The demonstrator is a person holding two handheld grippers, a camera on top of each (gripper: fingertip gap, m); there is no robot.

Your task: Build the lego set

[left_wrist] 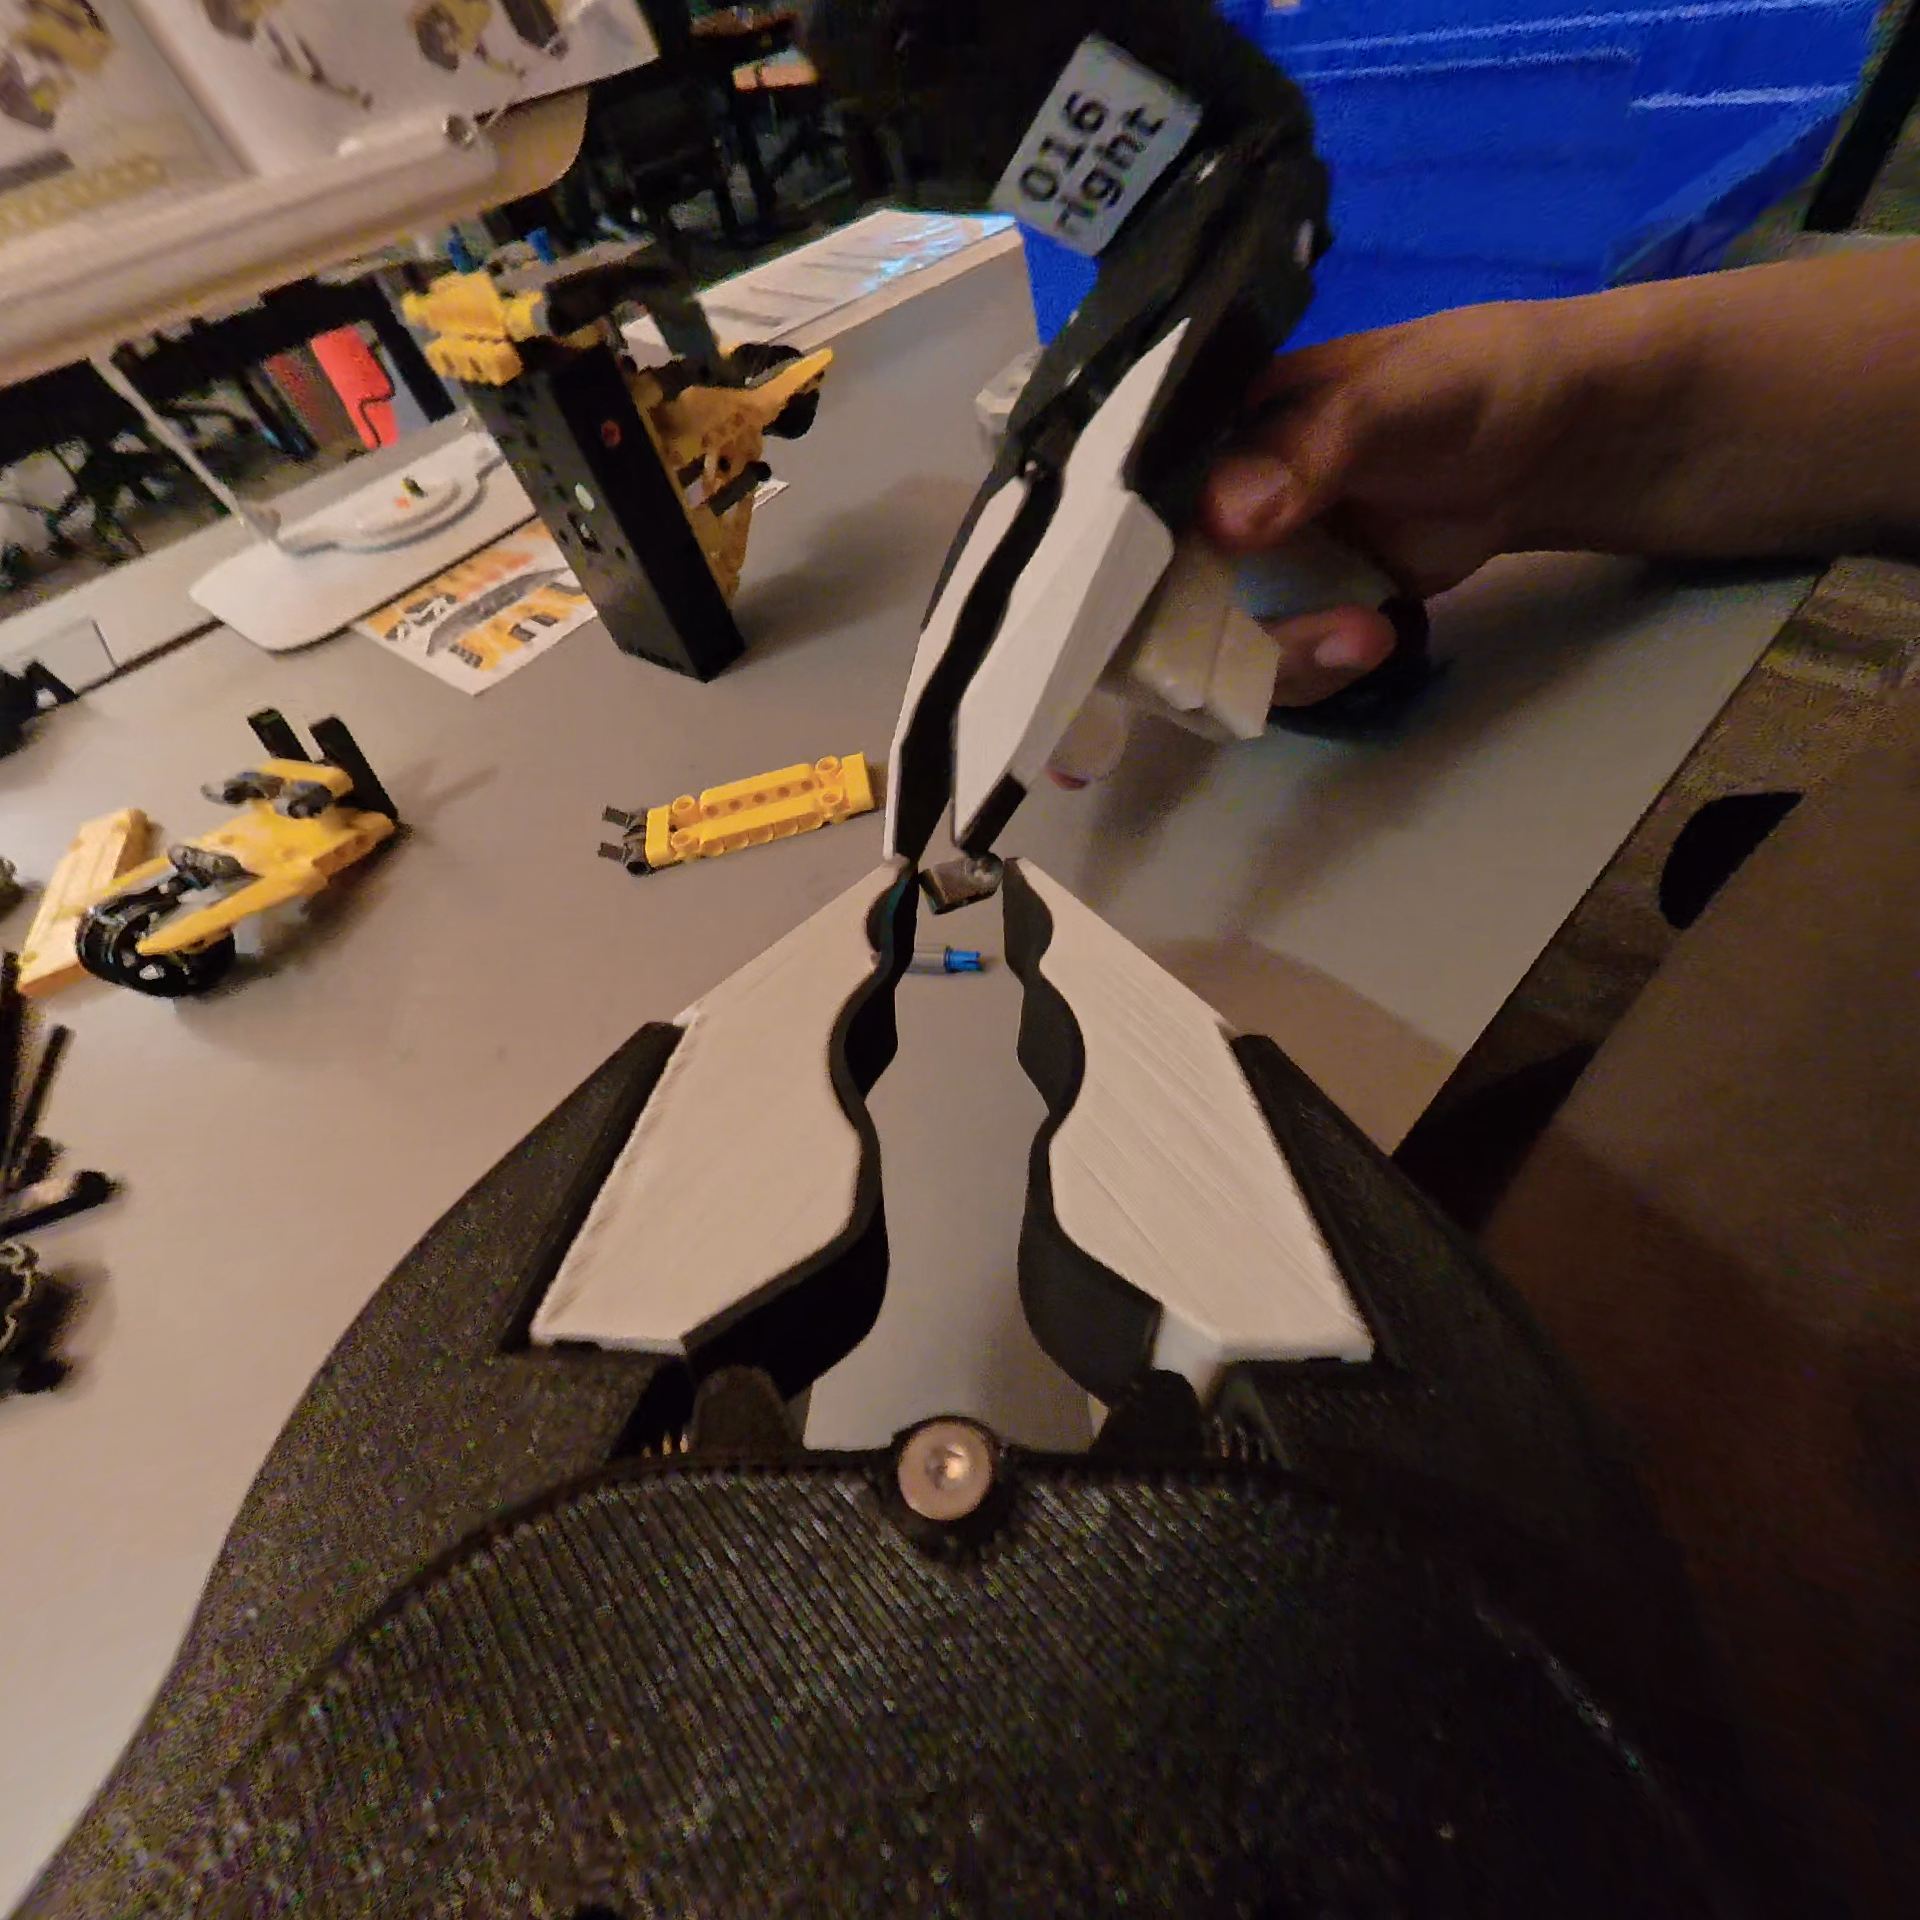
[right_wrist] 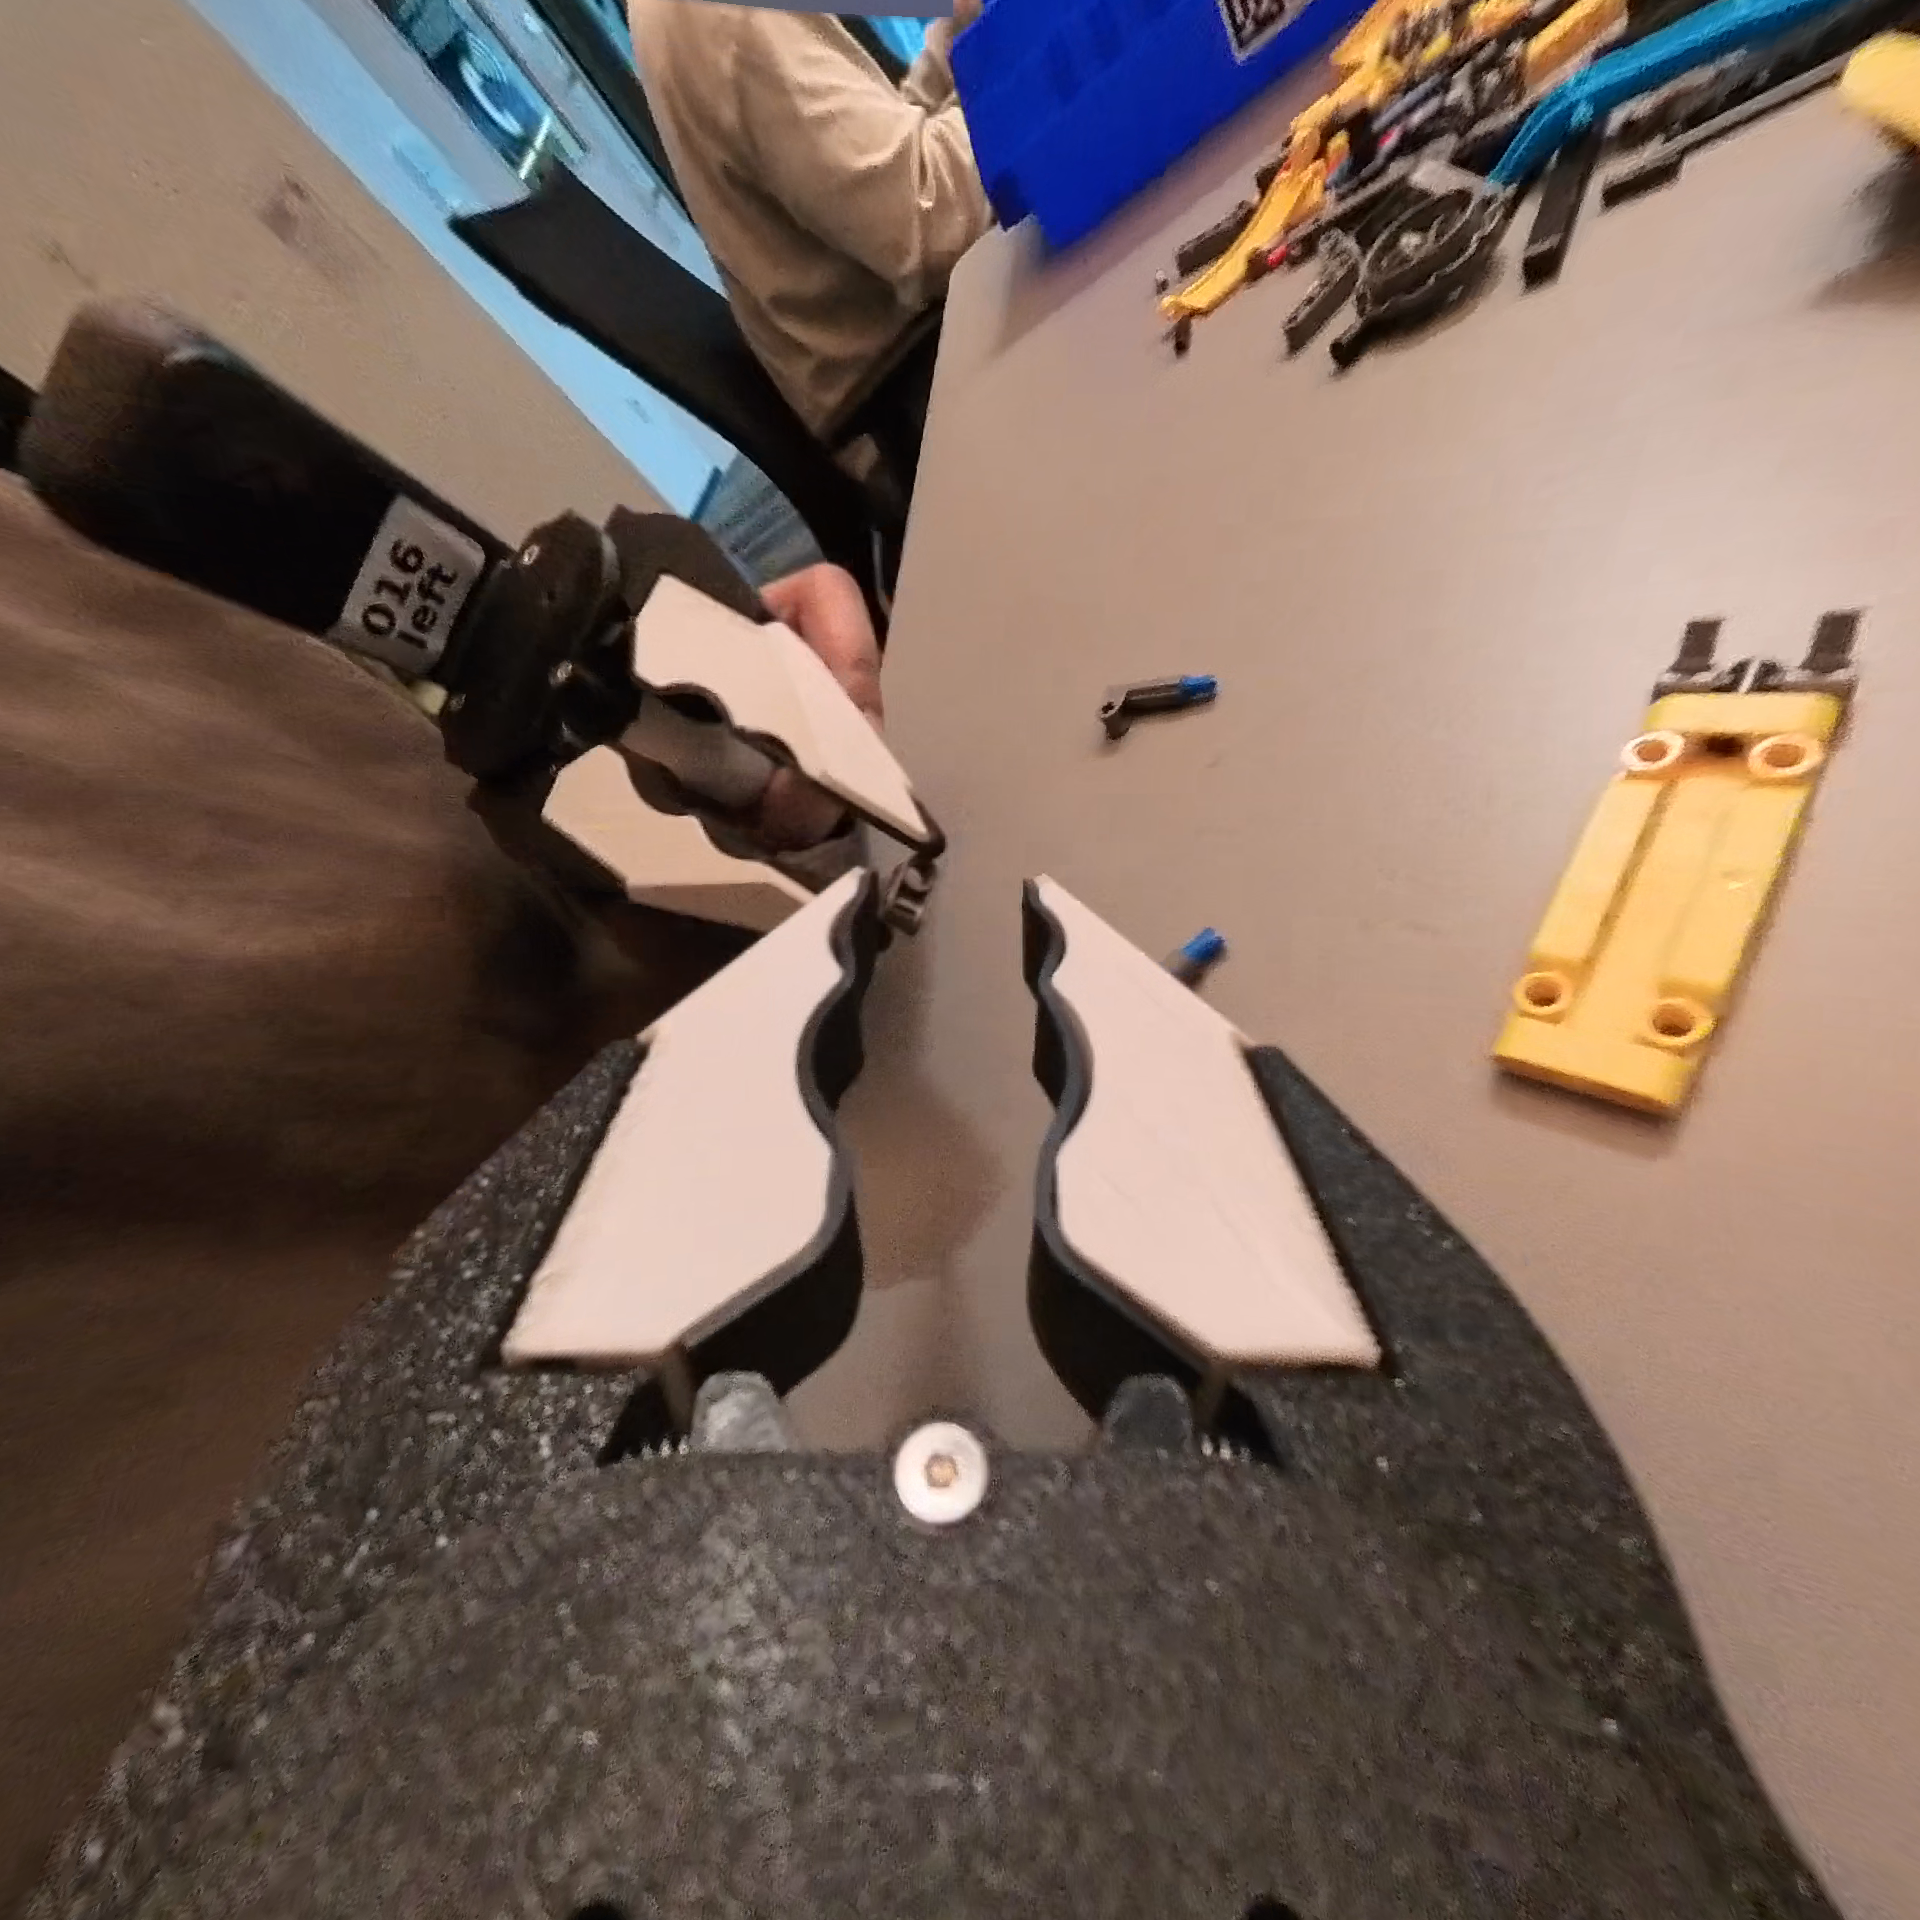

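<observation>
My left gripper has its tips closed on a small dark grey connector just above the grey table. My right gripper comes down from above, held by a hand, and its tips meet the same connector. In the right wrist view, my right gripper is open and the connector sits against its left fingertip, hanging from the tip of the left gripper. A small blue pin lies on the table just beyond.
A yellow plate lies nearby. A yellow and black wheeled assembly, a black tower with yellow parts and a printed sheet stand farther off. A black and blue pin, a parts pile, a blue bin and a seated person also show. The tips of both grippers are at nearly the same place. It is some 4 cm from my right tips to the small blue pin.
</observation>
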